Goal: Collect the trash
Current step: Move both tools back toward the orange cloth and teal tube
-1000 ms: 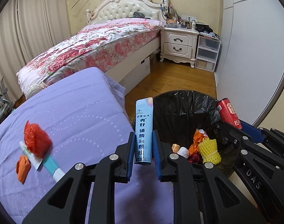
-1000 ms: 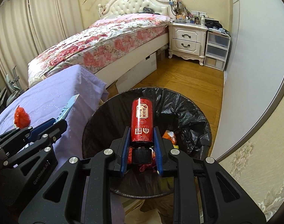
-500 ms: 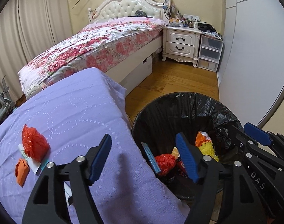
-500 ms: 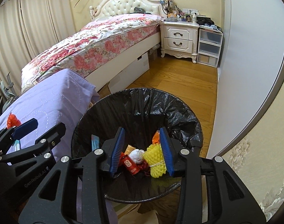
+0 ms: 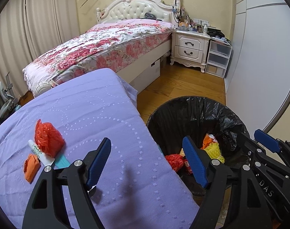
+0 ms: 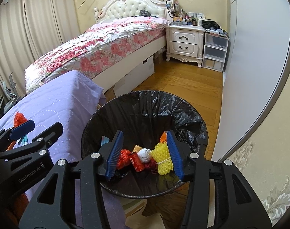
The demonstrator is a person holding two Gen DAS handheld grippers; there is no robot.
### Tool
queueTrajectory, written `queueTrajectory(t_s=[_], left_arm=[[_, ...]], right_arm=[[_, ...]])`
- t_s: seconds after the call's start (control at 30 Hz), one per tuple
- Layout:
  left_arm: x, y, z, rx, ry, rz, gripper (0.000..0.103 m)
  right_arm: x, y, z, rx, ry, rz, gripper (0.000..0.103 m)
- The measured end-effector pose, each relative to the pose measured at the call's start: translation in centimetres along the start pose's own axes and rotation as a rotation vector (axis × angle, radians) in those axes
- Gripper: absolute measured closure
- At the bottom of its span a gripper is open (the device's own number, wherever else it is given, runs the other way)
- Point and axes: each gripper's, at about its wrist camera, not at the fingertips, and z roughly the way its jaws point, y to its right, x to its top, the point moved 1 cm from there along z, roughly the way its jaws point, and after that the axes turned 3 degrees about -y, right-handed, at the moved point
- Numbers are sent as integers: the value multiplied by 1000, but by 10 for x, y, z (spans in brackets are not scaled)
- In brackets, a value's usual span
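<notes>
A round bin with a black liner (image 6: 145, 105) stands on the floor beside a purple-covered table (image 5: 87, 110). In the bin lie a red can (image 6: 136, 161), a blue tube (image 6: 104, 140), a yellow foam net (image 6: 162, 158), a white wad and red netting. My right gripper (image 6: 145, 133) hangs over the bin, its jaws opening with nothing between them. My left gripper (image 5: 145, 143) is over the table's edge by the bin (image 5: 192, 110), also opening and empty. On the cloth lie a red crumpled bag (image 5: 47, 139), a white tube (image 5: 40, 152) and an orange scrap (image 5: 31, 167).
A floral bed (image 5: 110, 43) stands behind the table. A white nightstand (image 5: 190, 45) and plastic drawers (image 5: 218, 57) are at the back right. A pale wardrobe wall (image 6: 255, 57) runs along the right of the wooden floor (image 6: 183, 84).
The left gripper let go of the blue tube and the right let go of the red can. Both now lie in the bin, and both pairs of jaws have spread apart.
</notes>
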Motion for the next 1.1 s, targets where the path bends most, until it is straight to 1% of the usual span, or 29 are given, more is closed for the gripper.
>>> queueTrajectory(t_s=[0.1, 0.23, 0.4, 0.67, 0.8, 0.9, 1.1], left_arm=[[-2, -8, -7, 4, 10, -10, 28], [-10, -24, -18, 29, 17, -27, 28], [-24, -58, -28, 76, 8, -88, 28], [-55, -123, -41, 175, -18, -189, 28], [-67, -156, -38, 219, -45, -250, 28], [-69, -174, -34, 235, -66, -284, 28], [-66, -192, -23, 247, -95, -278, 28]], right_arm=[[-2, -5, -4, 11, 0, -8, 56], [-6, -20, -8, 40, -4, -35, 56], [-12, -47, -9, 86, -17, -85, 56], [-22, -99, -11, 161, -39, -182, 56], [-29, -124, -12, 191, -50, -231, 56], [-31, -140, -10, 209, -61, -260, 56], [-31, -165, -2, 222, -82, -306, 56]])
